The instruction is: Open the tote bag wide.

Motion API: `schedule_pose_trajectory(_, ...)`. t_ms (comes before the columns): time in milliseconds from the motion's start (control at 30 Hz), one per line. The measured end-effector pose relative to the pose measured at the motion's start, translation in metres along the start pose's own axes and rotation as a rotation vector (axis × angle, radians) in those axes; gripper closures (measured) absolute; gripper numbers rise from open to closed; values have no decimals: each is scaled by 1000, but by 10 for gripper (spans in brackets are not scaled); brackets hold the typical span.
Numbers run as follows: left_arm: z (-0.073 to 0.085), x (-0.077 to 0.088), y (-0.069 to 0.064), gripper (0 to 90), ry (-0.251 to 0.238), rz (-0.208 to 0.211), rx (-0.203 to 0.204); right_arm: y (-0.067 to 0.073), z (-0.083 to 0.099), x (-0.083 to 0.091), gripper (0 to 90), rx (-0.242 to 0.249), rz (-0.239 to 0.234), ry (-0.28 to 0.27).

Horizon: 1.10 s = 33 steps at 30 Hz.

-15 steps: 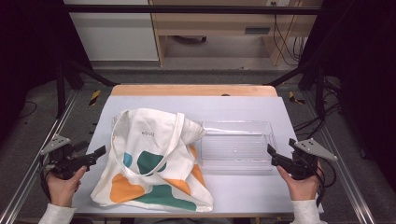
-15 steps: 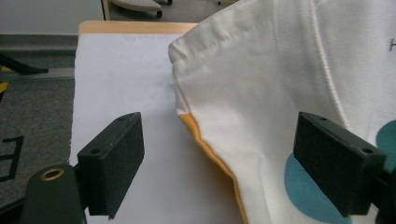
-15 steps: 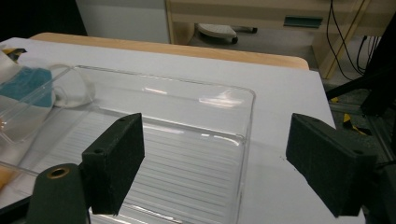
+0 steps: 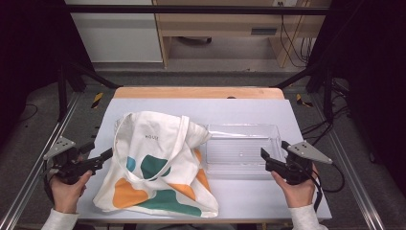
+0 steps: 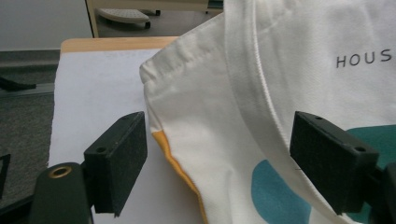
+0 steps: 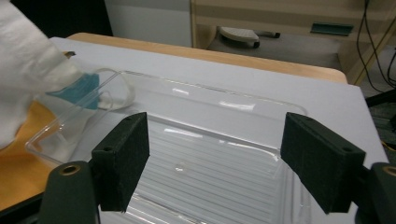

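Observation:
A white tote bag (image 4: 158, 163) with green, orange and blue shapes lies flat on the white table, its handles on top. A clear plastic tray (image 4: 242, 149) sits to its right, and the bag's edge overlaps the tray's left rim. My left gripper (image 4: 98, 157) is open at the bag's left edge; in the left gripper view the tote bag (image 5: 289, 93) lies between and beyond the jaws, which stand wide apart. My right gripper (image 4: 269, 159) is open at the tray's right front corner. In the right gripper view the tray (image 6: 205, 140) lies beyond the wide jaws.
The table top (image 4: 249, 112) has bare room behind the bag and tray, with a wooden strip (image 4: 198, 92) along its far edge. Metal rails (image 4: 26, 182) run along both sides. Wooden furniture (image 4: 225, 28) and cables stand on the floor beyond.
Both hands hold almost the same places as before; the bag and tray have not moved.

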<state>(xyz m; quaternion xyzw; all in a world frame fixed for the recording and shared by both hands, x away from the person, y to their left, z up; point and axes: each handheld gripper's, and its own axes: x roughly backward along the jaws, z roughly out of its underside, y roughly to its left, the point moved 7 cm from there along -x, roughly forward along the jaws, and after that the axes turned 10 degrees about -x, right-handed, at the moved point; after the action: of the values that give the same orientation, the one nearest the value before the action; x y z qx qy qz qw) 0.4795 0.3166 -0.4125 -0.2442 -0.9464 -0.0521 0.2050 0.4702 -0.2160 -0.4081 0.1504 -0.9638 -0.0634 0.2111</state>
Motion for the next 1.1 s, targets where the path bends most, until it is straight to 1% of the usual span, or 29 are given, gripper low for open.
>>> schedule_pose_trajectory(33, -2, 1, -2, 194, -5, -2, -4, 6, 1, -2, 247, 10, -10, 10)
schedule_pose_trajectory(67, -2, 1, -2, 195, -5, -2, -4, 6, 1, -2, 247, 10, -10, 10)
schedule_pose_trajectory(200, -6, 2, -5, 202, -14, 3, -7, 17, 1, -6, 257, 20, -29, 17)
schedule_pose_trajectory(233, -7, 3, -6, 210, -17, 5, -10, 23, 0, -7, 263, 22, -42, 18)
schedule_pose_trajectory(267, -8, 3, -7, 210, -20, 8, -10, 23, 0, -7, 263, 22, -42, 18)
schedule_pose_trajectory(300, -9, 4, -8, 219, -22, 10, -19, 30, 0, -9, 270, 23, -54, 22)
schedule_pose_trajectory(367, -10, 5, -10, 223, -25, 13, -24, 32, 0, -10, 271, 28, -58, 24)
schedule_pose_trajectory(400, -11, 5, -11, 237, -27, 13, -28, 39, -1, -11, 280, 37, -72, 30)
schedule_pose_trajectory(433, -13, 5, -14, 243, -34, 15, -33, 43, -1, -12, 285, 41, -78, 33)
schedule_pose_trajectory(467, -13, 5, -14, 250, -34, 15, -33, 43, -1, -12, 285, 41, -78, 33)
schedule_pose_trajectory(500, -15, 6, -17, 258, -37, 18, -38, 49, -2, -13, 297, 48, -93, 32)
schedule_pose_trajectory(533, -15, 6, -17, 265, -37, 18, -38, 49, -2, -13, 297, 48, -93, 32)
schedule_pose_trajectory(567, -17, 6, -21, 273, -40, 20, -43, 55, -3, -13, 311, 51, -111, 33)
schedule_pose_trajectory(600, -17, 6, -21, 279, -40, 20, -43, 55, -3, -13, 311, 51, -111, 33)
schedule_pose_trajectory(633, -19, 5, -25, 284, -44, 25, -50, 61, -4, -14, 323, 50, -130, 33)
schedule_pose_trajectory(667, -19, 5, -25, 289, -44, 25, -50, 64, -4, -14, 327, 51, -139, 34)
schedule_pose_trajectory(700, -20, 5, -27, 289, -43, 26, -56, 64, -4, -14, 327, 51, -139, 34)
schedule_pose_trajectory(733, -21, 4, -29, 294, -41, 24, -58, 67, -5, -15, 330, 49, -145, 34)
schedule_pose_trajectory(767, -22, 3, -32, 302, -41, 25, -63, 72, -5, -17, 334, 58, -154, 38)
schedule_pose_trajectory(800, -22, 3, -32, 304, -41, 25, -63, 72, -5, -17, 334, 58, -154, 38)
schedule_pose_trajectory(833, -23, 2, -34, 307, -40, 23, -69, 76, -6, -19, 342, 60, -163, 40)
schedule_pose_trajectory(867, -23, 2, -34, 309, -40, 23, -69, 76, -6, -19, 342, 60, -163, 40)
schedule_pose_trajectory(1100, -26, -4, -40, 325, -41, 17, -85, 92, -13, -25, 364, 68, -197, 34)
